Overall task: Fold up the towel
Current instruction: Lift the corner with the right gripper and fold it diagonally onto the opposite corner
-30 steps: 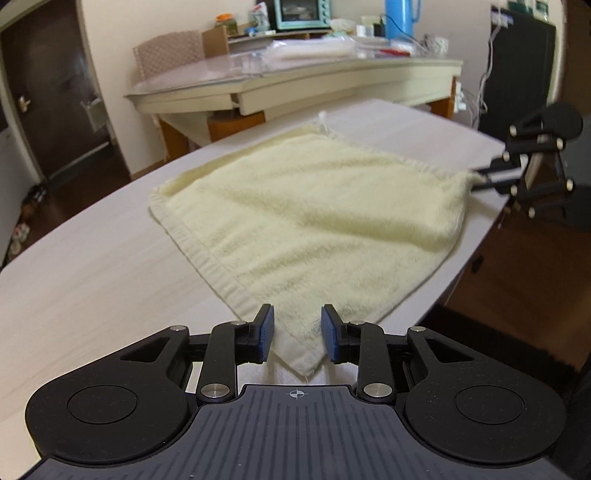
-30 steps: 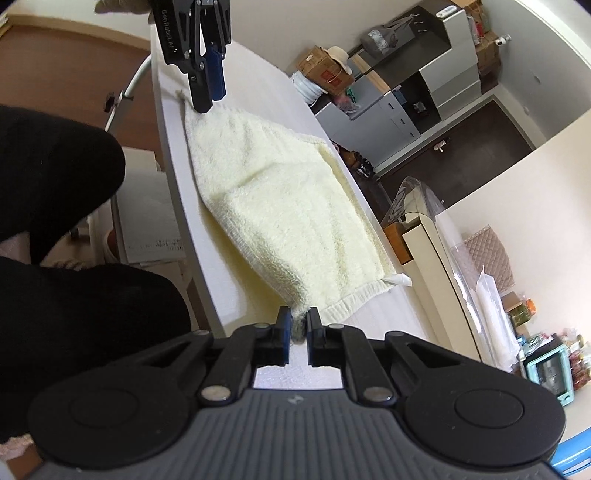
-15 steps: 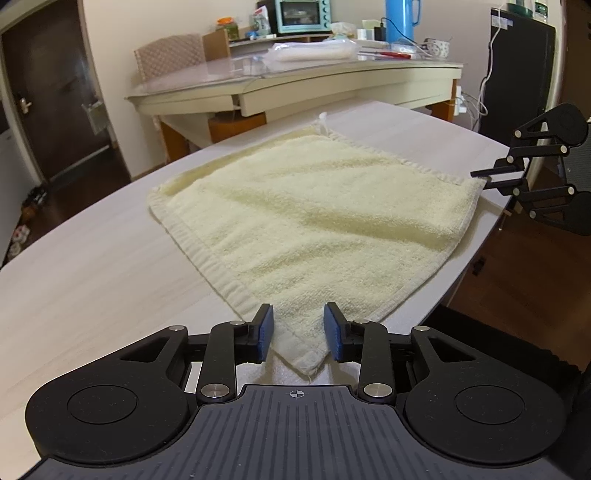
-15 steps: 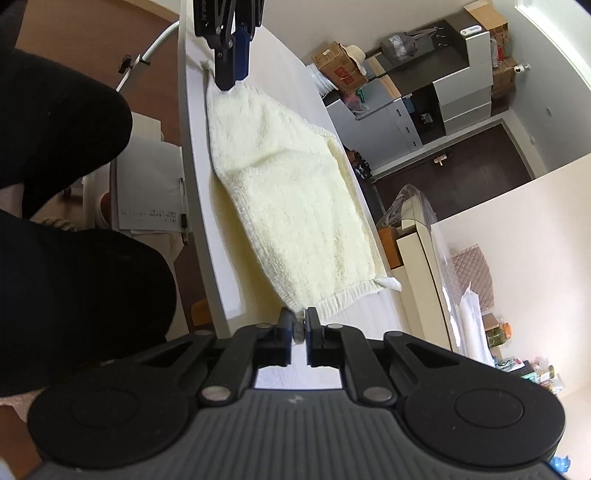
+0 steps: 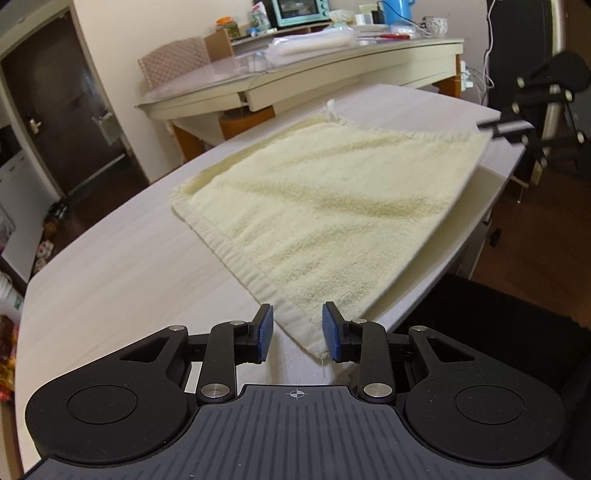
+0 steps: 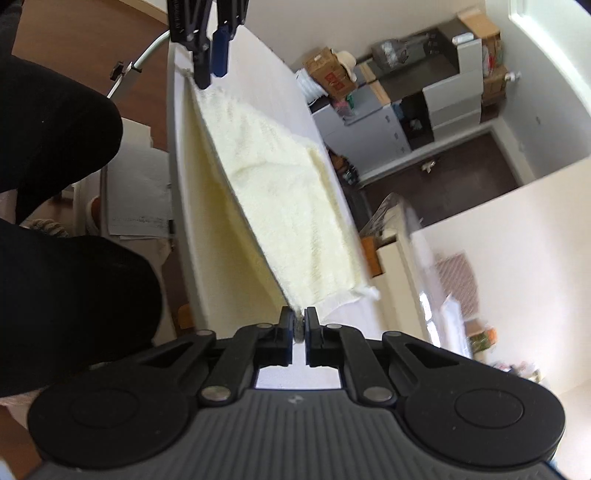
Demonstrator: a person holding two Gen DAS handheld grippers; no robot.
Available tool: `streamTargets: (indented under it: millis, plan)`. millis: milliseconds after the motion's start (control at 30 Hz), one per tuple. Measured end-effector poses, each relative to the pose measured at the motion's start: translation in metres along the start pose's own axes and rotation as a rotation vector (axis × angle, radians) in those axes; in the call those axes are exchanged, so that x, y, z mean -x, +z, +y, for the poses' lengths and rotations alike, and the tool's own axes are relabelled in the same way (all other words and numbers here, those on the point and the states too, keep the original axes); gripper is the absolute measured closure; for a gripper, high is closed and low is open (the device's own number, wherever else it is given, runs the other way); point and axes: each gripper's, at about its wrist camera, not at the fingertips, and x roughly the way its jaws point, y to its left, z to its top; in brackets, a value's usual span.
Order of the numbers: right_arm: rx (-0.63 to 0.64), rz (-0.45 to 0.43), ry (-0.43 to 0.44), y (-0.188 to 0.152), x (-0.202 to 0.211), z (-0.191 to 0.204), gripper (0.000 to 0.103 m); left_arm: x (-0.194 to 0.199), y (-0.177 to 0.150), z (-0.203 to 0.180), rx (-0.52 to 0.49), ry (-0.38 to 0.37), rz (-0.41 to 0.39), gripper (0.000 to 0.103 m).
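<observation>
A pale yellow towel (image 5: 332,199) lies spread on the white table (image 5: 110,266). My left gripper (image 5: 297,332) is open, its blue pads (image 5: 264,330) on either side of the towel's near corner, which still rests on the table. My right gripper (image 6: 298,326) is shut on the towel's other near corner and holds it lifted, so that edge (image 6: 240,206) hangs clear of the table. The right gripper shows at the right edge of the left wrist view (image 5: 487,125); the left gripper shows at the top of the right wrist view (image 6: 210,66).
The table's near edge (image 5: 461,254) drops to dark floor just right of the towel. A cream sideboard (image 5: 332,70) with a toaster oven (image 5: 299,11) and a blue kettle stands behind. The person's dark-clothed legs (image 6: 55,221) are beside the table. Papers (image 6: 136,206) lie below.
My right gripper has lifted its towel corner off the table, raising that edge. My left gripper has stayed open around the near corner.
</observation>
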Motion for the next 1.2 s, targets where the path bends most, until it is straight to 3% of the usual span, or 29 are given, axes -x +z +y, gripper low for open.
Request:
streamTargets:
  millis: [133,300,600,900,1200]
  plan:
    - [0.076,-0.020,-0.019,0.008,-0.006,-0.015,0.096,0.001,0.002,0.011,0.066,-0.005,-0.028,0.070]
    - [0.190,-0.046,-0.036,0.024,-0.020,-0.038,0.096,-0.004,-0.003,0.011,0.048,0.023,-0.022,0.072]
    - [0.395,-0.113,-0.042,0.065,-0.080,-0.079,0.096,0.000,-0.013,0.004,0.056,0.056,-0.065,0.072]
    - [0.602,-0.200,0.058,0.120,-0.169,-0.097,0.096,0.002,-0.026,0.010,0.171,0.037,-0.116,0.072]
    - [0.673,-0.247,0.207,0.163,-0.257,-0.078,0.096,0.002,-0.036,0.020,0.279,0.003,-0.147,0.072]
